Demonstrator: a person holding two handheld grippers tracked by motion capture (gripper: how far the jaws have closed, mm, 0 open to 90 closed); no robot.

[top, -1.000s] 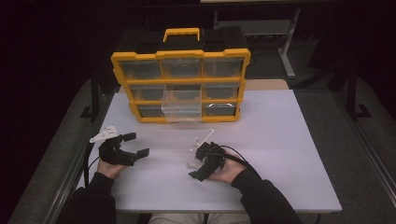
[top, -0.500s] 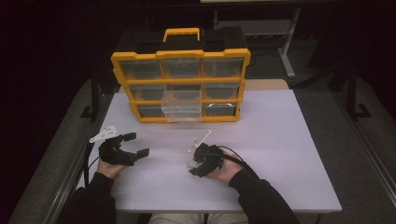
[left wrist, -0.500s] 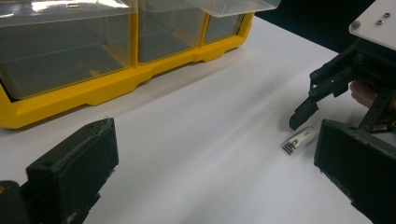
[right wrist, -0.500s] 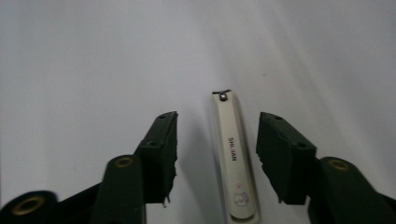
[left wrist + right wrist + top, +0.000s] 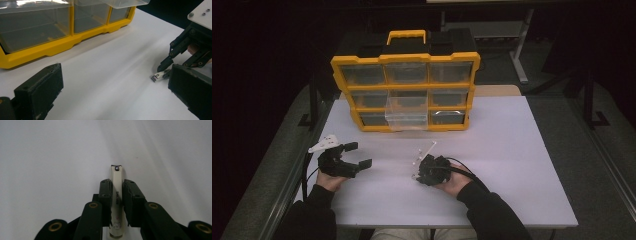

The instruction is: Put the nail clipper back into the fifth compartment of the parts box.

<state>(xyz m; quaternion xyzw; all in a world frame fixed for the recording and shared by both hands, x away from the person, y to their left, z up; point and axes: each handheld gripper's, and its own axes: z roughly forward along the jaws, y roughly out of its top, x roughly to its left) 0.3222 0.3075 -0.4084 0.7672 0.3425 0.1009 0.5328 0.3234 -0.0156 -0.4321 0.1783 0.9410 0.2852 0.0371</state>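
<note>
The right gripper (image 5: pixel 117 192) is pinching a white nail clipper (image 5: pixel 117 195) between its 2 black jaws, which have just been closing on it; in the right gripper view the pads press on both long sides of the clipper, whose tip with a small metal rivet sticks out ahead of the jaws and whose printed rear end lies back between the linkage arms. The nail clipper lies low against the white tabletop (image 5: pixel 50 157), lengthwise along the gripper's own axis. In the high view the right gripper (image 5: pixel 428 169) sits in the person's right hand (image 5: pixel 452 181), near the person's edge of the tabletop (image 5: pixel 522 165), with its cable trailing back over the sleeve.

The left gripper (image 5: pixel 353 156) is held well apart from the right one, beside it, its 2 jaws spread wide with nothing between them. In the left gripper view those jaws frame bare tabletop, and beyond the far jaw the right gripper (image 5: pixel 165 71) shows with the metal end of the nail clipper (image 5: pixel 158 76) jutting from it just above the surface.

Ahead of both grippers, well apart from them, stands a yellow organizer case (image 5: pixel 404 90) with 9 clear drawers in 3 rows and a yellow handle on top. 1 clear drawer (image 5: pixel 406 116) in the middle column is pulled out toward the grippers.
</note>
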